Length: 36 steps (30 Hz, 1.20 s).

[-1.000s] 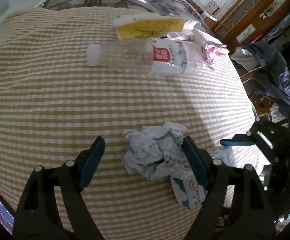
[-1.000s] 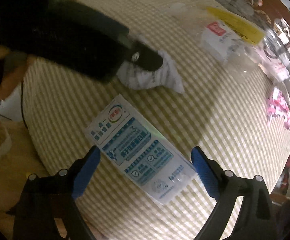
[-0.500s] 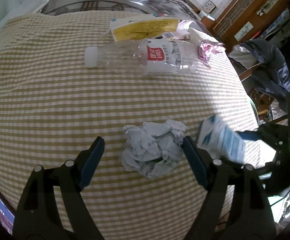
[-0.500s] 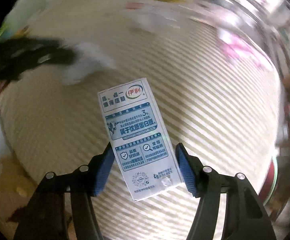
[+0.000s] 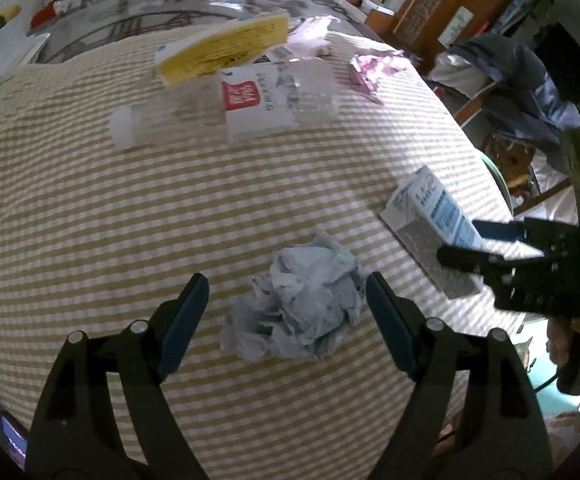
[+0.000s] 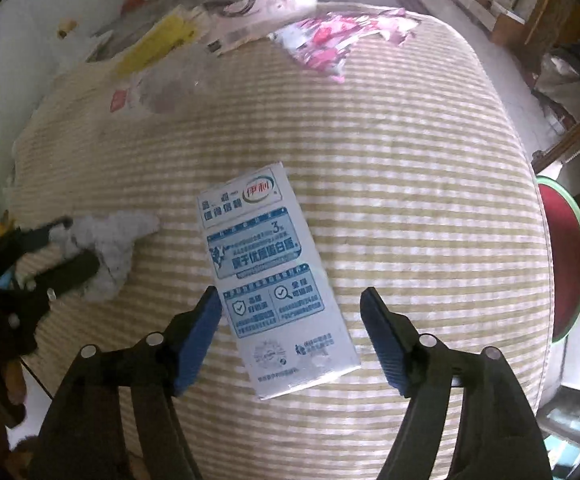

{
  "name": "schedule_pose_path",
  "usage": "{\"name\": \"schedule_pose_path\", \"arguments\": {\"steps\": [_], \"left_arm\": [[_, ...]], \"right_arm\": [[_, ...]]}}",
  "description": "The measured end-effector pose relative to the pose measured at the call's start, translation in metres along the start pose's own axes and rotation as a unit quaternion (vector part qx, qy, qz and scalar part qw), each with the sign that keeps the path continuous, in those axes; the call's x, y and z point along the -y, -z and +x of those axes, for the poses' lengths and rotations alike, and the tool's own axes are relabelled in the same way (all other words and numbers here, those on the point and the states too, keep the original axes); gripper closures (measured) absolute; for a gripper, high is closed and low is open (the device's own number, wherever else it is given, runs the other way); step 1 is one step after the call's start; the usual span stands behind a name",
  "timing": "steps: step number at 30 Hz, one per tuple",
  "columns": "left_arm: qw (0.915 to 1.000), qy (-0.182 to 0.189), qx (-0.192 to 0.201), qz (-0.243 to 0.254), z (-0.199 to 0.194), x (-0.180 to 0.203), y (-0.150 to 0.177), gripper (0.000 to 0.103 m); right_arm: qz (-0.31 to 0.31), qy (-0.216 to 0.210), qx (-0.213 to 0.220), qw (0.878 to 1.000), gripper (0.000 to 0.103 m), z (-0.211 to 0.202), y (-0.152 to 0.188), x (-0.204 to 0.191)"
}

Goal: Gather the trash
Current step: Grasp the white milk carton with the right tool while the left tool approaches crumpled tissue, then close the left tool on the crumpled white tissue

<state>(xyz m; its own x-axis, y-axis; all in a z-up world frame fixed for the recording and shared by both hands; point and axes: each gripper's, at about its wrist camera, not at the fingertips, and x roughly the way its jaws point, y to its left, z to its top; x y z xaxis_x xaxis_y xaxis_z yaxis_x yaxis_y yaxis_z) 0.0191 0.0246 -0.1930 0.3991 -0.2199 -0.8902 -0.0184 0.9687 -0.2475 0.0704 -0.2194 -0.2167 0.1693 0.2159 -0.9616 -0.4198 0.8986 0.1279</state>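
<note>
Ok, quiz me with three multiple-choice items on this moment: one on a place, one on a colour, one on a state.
1. What lies between the left gripper's fingers?
A. the crumpled paper
B. the clear bottle
C. a metal spoon

2. What colour is the milk carton's print?
A. red on black
B. blue on white
C. green on yellow

3. How do the right gripper's jaws stand?
A. clamped shut, empty
B. out of view
C. apart, either side of the carton

Answers:
1 A, the paper wad sits between the blue pads on the striped cloth.
2 B, blue panels on a white box.
3 C, a gap shows beside the right pad; these jaws have just been opening.
</note>
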Motion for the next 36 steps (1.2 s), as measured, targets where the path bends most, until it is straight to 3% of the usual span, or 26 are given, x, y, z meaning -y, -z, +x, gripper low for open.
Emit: {"name": "schedule_pose_path", "arguments": {"steps": [15, 17, 18, 21, 27, 36], "left_arm": [[0.9996, 0.007, -0.027, -0.003, 0.015, 0.004, 0.012, 0.025], [0.9994, 0.004, -0.034, 0.001, 0.02, 0.005, 0.014, 0.032], [0.9992, 0.004, -0.039, 0.002, 0.022, 0.005, 0.014, 0.044], [0.9994, 0.014, -0.026, -0.016, 0.016, 0.003, 0.011, 0.051], [0.9978, 0.005, 0.029, -0.06, -0.011, -0.01, -0.005, 0.052], [0.9941, 0.008, 0.092, -0.057, -0.047, 0.007, -0.032, 0.052]], "right_arm": [[-0.009, -0.001, -0.001, 1.0, 0.032, 0.0, -0.036, -0.031], [-0.009, -0.001, 0.001, 1.0, 0.032, 0.0, -0.035, -0.03], [-0.009, -0.001, 0.001, 1.0, 0.032, 0.0, -0.036, -0.031], [-0.01, 0.0, 0.005, 1.0, 0.032, 0.0, -0.037, -0.031], [-0.025, 0.004, 0.011, 1.0, 0.032, -0.001, -0.045, -0.038], [-0.033, 0.005, 0.001, 0.999, 0.035, 0.01, -0.047, -0.045]]}}
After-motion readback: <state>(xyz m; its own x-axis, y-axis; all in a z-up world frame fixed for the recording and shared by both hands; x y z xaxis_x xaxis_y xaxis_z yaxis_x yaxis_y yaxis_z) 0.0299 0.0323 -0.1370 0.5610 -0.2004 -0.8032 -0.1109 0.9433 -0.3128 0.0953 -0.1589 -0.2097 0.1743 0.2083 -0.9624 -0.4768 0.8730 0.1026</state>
